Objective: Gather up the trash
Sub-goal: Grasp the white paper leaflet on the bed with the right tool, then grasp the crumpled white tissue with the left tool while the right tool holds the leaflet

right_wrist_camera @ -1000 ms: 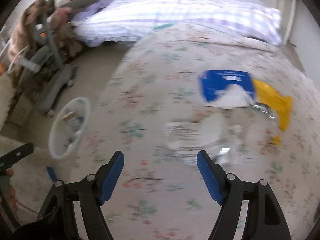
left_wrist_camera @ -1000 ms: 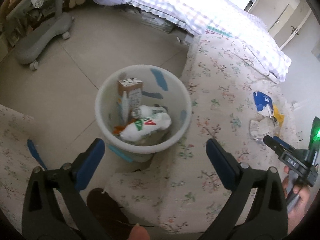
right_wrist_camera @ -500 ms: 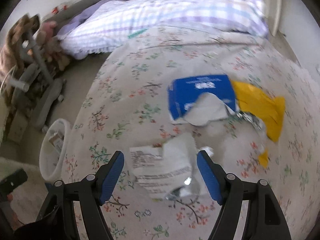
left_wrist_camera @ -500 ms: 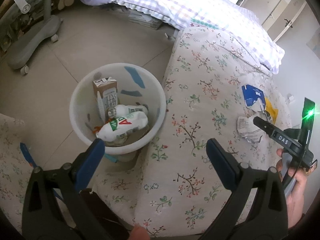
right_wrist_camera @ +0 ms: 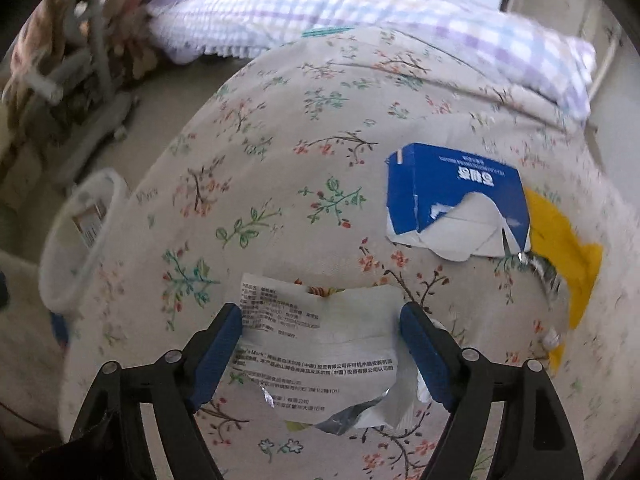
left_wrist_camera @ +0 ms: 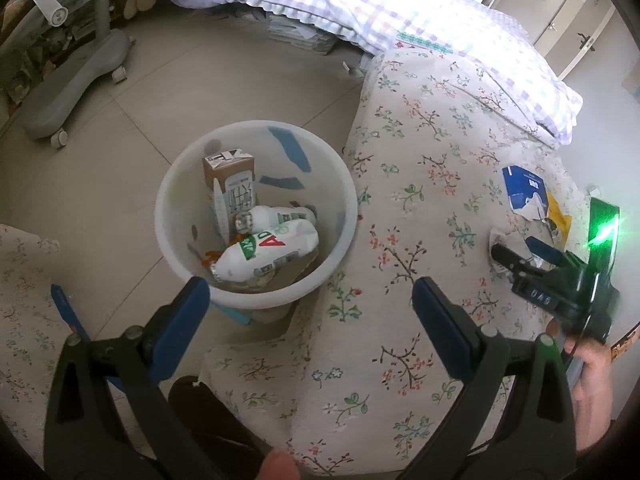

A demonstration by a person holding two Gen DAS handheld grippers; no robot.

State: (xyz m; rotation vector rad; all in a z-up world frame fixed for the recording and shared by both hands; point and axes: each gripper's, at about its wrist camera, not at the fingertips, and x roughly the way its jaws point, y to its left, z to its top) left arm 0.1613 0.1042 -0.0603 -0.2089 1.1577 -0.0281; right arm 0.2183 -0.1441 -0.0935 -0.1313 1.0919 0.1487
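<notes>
A torn white wrapper (right_wrist_camera: 320,344) with printed text lies on the floral bedspread (right_wrist_camera: 280,184). My right gripper (right_wrist_camera: 320,332) is open, with one jaw on each side of the wrapper. A torn blue carton (right_wrist_camera: 452,196) and a yellow wrapper (right_wrist_camera: 564,248) lie beyond it to the right. The white bin (left_wrist_camera: 256,296) stands on the floor beside the bed and holds a brown carton (left_wrist_camera: 232,184) and white bottles (left_wrist_camera: 272,248). My left gripper (left_wrist_camera: 312,312) is open and empty above the bin's near rim. The right gripper (left_wrist_camera: 520,252) also shows in the left wrist view, over the wrapper.
A grey chair base (left_wrist_camera: 72,76) on castors stands on the tiled floor at the far left. A checked duvet (left_wrist_camera: 360,8) lies along the back of the bed. Cupboard doors (left_wrist_camera: 568,24) are at the far right.
My right gripper has moved forward and down over the bed until its jaws straddle the white wrapper. My left gripper has shifted slightly, still above the bin.
</notes>
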